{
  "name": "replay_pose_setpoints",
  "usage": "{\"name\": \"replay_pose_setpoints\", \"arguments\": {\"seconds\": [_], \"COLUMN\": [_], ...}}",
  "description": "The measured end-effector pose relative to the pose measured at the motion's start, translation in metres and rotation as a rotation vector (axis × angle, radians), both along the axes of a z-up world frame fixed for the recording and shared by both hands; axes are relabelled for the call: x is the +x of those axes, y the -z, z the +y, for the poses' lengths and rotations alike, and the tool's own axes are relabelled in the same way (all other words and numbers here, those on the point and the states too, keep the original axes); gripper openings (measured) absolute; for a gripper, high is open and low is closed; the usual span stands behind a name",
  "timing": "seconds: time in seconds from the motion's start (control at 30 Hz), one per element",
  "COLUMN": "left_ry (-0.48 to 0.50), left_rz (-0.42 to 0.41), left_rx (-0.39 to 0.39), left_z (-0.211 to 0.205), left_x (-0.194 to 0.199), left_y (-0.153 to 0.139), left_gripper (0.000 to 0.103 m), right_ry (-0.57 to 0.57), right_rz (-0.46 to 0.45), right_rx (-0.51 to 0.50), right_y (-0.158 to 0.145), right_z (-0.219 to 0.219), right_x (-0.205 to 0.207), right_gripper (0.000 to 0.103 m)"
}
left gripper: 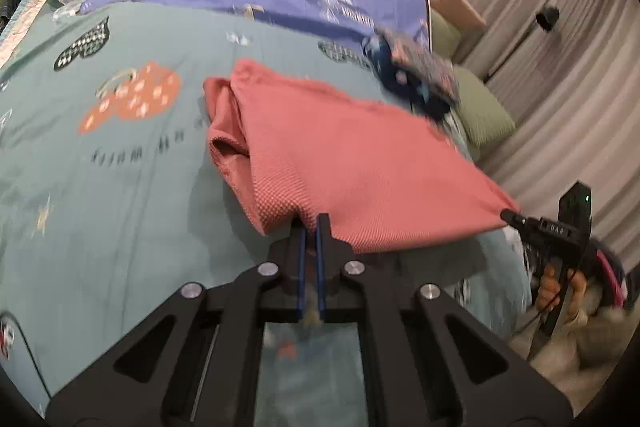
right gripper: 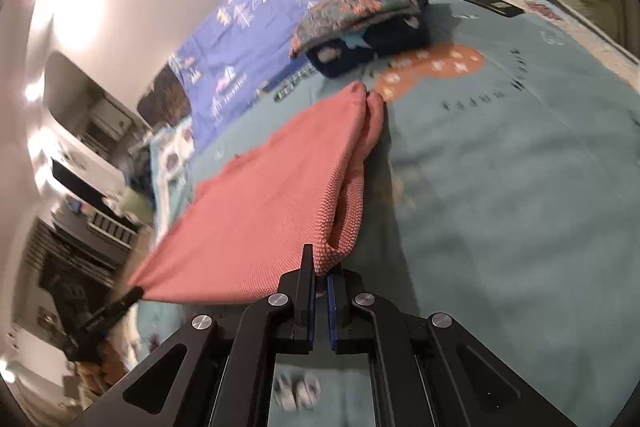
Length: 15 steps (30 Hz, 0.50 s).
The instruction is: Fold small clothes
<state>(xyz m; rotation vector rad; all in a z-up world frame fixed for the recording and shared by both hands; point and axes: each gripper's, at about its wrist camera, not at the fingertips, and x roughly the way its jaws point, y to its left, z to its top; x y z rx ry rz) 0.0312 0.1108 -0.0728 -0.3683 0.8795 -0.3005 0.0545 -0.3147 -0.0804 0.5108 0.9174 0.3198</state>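
- Nearest me, my left gripper (left gripper: 312, 227) is clamped on one corner of the pink garment (left gripper: 340, 155).
- Between both grippers the garment hangs stretched above the teal bedspread (left gripper: 120, 187).
- Rightward, my right gripper (right gripper: 320, 269) pinches the other corner; folded clothes (right gripper: 360, 19) lie beyond.

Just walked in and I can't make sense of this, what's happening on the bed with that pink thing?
A person is folding small clothes with a handheld gripper in each hand. The left gripper and the right gripper are each shut on a near corner of the pink garment, holding that edge up while its far end rests on the teal bedspread. A stack of folded clothes sits further back.
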Motion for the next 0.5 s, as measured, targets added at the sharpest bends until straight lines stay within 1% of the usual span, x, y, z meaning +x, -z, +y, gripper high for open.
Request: {"name": "replay_pose_setpoints", "arguments": {"seconds": [0.07, 0.17, 0.2, 0.27, 0.3, 0.37, 0.4, 0.43, 0.47, 0.5], "left_ry": [0.007, 0.002, -0.01, -0.052, -0.073, -0.116, -0.117, -0.099, -0.081, -0.058], "left_rz": [0.034, 0.082, 0.09, 0.098, 0.094, 0.046, 0.016, -0.032, -0.067, -0.104], "left_rx": [0.008, 0.024, 0.053, 0.107, 0.122, 0.15, 0.166, 0.184, 0.188, 0.185], "left_z": [-0.001, 0.002, 0.004, 0.008, 0.011, 0.017, 0.015, 0.01, 0.006, -0.001], "left_x": [-0.017, -0.035, -0.039, -0.043, -0.044, -0.045, -0.043, -0.038, -0.033, -0.025], "left_y": [0.008, 0.022, 0.026, 0.028, 0.026, 0.015, 0.008, -0.003, -0.01, -0.017], "left_gripper": [0.005, 0.002, 0.002, 0.003, 0.003, 0.003, 0.003, 0.003, 0.003, 0.003], "right_ry": [0.0, 0.024, 0.038, 0.072, 0.094, 0.136, 0.157, 0.164, 0.152, 0.132], "right_rz": [0.035, 0.118, 0.159, 0.202, 0.199, 0.189, 0.156, 0.12, 0.082, 0.054], "right_rx": [-0.021, -0.025, -0.088, -0.214, -0.212, -0.19, -0.215, -0.262, -0.304, -0.32], "right_y": [0.008, 0.03, 0.04, 0.048, 0.048, 0.039, 0.03, 0.021, 0.012, 0.006], "right_z": [0.0, -0.006, -0.007, -0.007, -0.012, -0.021, -0.022, -0.019, -0.013, -0.006], "right_x": [-0.019, -0.042, -0.048, -0.054, -0.056, -0.055, -0.053, -0.049, -0.044, -0.041], "right_gripper": [0.003, 0.003, 0.003, 0.002, 0.004, 0.006, 0.007, 0.007, 0.008, 0.008]}}
